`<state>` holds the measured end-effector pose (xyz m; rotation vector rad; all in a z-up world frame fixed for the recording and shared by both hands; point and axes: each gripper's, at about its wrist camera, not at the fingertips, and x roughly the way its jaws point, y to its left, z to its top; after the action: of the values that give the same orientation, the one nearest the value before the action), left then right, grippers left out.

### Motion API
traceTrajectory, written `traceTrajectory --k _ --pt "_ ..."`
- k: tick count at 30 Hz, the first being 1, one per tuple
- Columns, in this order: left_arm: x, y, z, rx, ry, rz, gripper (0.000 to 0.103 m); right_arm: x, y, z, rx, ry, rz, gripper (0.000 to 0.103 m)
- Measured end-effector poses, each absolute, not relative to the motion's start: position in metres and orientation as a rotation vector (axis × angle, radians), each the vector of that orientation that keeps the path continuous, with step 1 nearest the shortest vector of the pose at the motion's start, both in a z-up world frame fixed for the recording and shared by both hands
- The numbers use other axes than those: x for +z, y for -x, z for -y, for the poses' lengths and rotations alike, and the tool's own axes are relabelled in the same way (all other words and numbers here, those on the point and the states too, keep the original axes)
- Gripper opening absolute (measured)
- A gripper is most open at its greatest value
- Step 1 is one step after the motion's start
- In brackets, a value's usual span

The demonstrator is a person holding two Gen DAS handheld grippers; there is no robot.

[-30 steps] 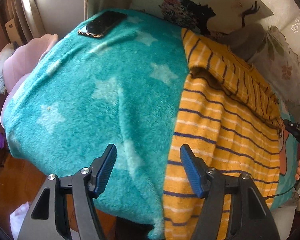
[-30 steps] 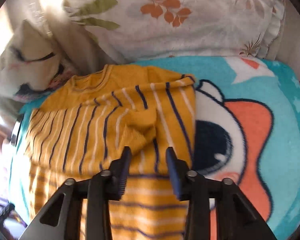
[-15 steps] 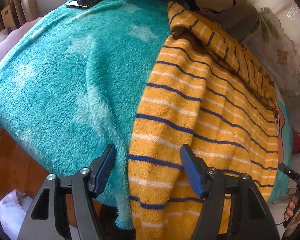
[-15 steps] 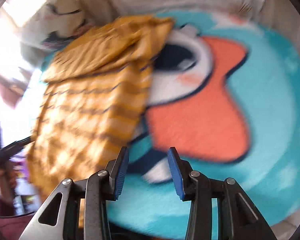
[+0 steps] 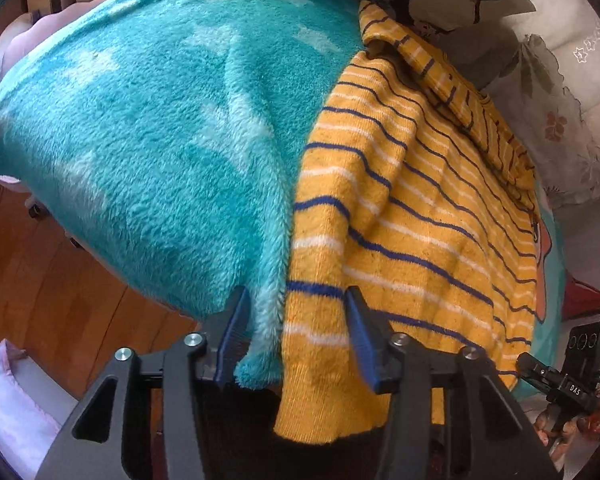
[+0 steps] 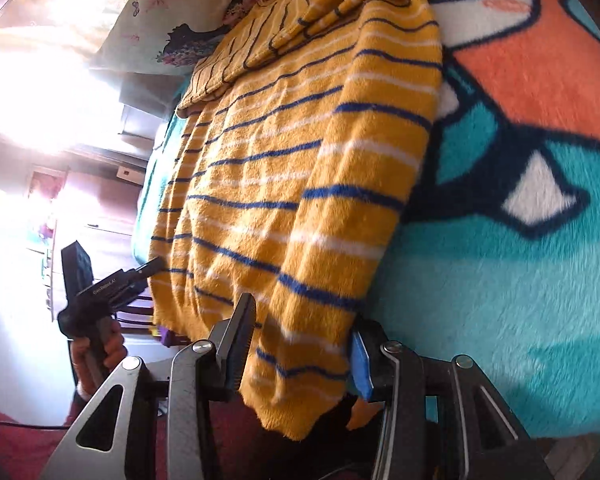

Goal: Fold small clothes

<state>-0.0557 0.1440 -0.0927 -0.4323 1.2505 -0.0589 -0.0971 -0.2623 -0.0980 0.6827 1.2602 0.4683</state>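
since the left gripper (image 5: 296, 332) sits wide open over both the sweater (image 5: 412, 216) hem corner and the teal blanket (image 5: 148, 128) edge, closing now could pinch fleece along with the knit and drag the bedding into the fold. right wrist view: right gripper (image 6: 302, 344) is also wide, straddling the sweater's (image 6: 300, 168) other hem corner hanging off the bed; a shallow bite there may slip off.

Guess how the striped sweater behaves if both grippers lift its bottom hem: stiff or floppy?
Probably floppy: the sweater already wrinkles and droops over the blanket edge. Likely light, being thin knit. It may drag on the fuzzy pile rather than slide.
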Motion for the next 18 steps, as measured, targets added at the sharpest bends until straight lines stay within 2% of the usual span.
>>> traceTrajectory --k 5,7,9,12,13,15,18 --pt "-0.106 0.070 -0.131 -0.097 0.451 -1.285 0.054 -0.099 0.110 0.259 0.512 -0.670 -1.283 0.046" --pt "-0.109 0.067 -0.121 -0.081 0.428 -1.309 0.033 -0.099 0.110 0.252 0.518 -0.652 -1.289 0.046" --pt "-0.105 0.069 -0.119 -0.063 0.438 -1.309 0.018 -0.094 0.110 0.246 0.518 -0.606 -1.294 0.046" --pt "-0.095 0.071 -0.117 -0.024 0.433 -1.304 0.013 -0.088 0.110 0.234 0.516 -0.505 -1.299 0.046" --pt "-0.091 0.073 -0.117 -0.013 0.434 -1.301 0.013 -0.087 0.110 0.231 0.508 -0.478 -1.301 0.045" --pt "-0.080 0.073 -0.113 0.002 0.432 -1.291 0.013 -0.087 0.109 0.226 0.516 -0.435 -1.324 0.012" --pt "-0.056 0.078 -0.113 0.011 0.424 -1.260 0.013 -0.073 0.112 0.227 0.542 -0.418 -1.295 0.012"
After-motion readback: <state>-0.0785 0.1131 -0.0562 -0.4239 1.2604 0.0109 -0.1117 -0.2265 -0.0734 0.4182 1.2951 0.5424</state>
